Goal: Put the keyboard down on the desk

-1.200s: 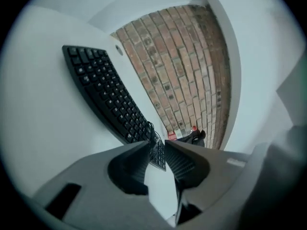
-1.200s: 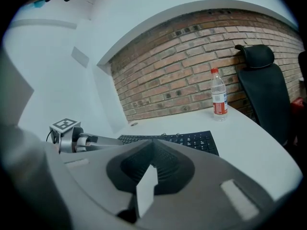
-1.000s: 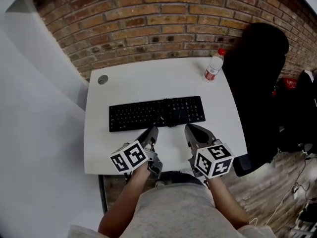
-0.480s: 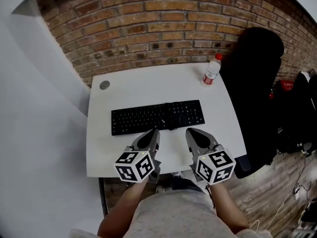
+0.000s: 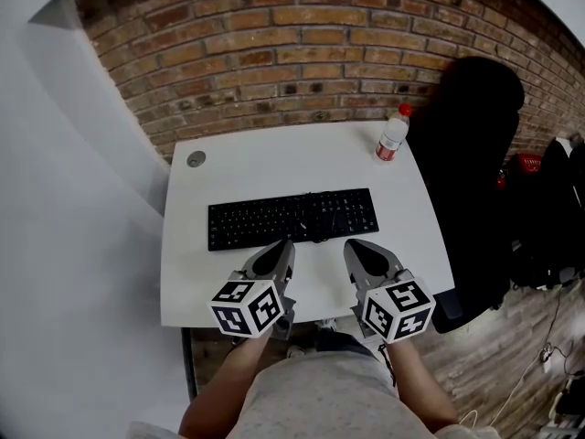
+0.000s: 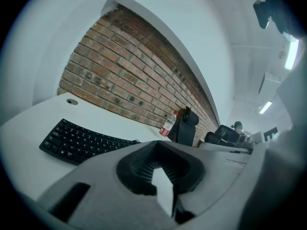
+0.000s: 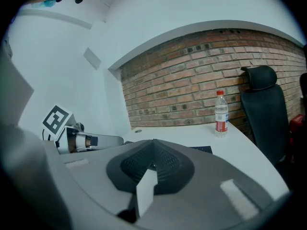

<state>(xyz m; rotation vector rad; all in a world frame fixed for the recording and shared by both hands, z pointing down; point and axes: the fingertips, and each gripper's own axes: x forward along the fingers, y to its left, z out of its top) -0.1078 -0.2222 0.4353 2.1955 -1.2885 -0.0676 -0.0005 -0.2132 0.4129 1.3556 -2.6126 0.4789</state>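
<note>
The black keyboard [image 5: 292, 218] lies flat across the middle of the white desk [image 5: 274, 163], free of both grippers. My left gripper [image 5: 281, 248] hovers over the desk's front edge just short of the keyboard, jaws shut with nothing between them. My right gripper [image 5: 356, 248] sits beside it, also shut and empty. In the left gripper view the keyboard [image 6: 76, 142] stretches ahead to the left of the shut jaws [image 6: 156, 143]. In the right gripper view only a sliver of the keyboard [image 7: 201, 149] shows past the shut jaws [image 7: 153, 143].
A plastic water bottle [image 5: 393, 133] with a red label stands at the desk's back right corner. A black office chair [image 5: 475, 154] is close by the desk's right side. A cable grommet [image 5: 196, 158] marks the back left corner. A brick wall runs behind.
My left gripper has rolled level, its marker cube now turned more towards the camera. The keyboard and the right gripper have stayed where they were.
</note>
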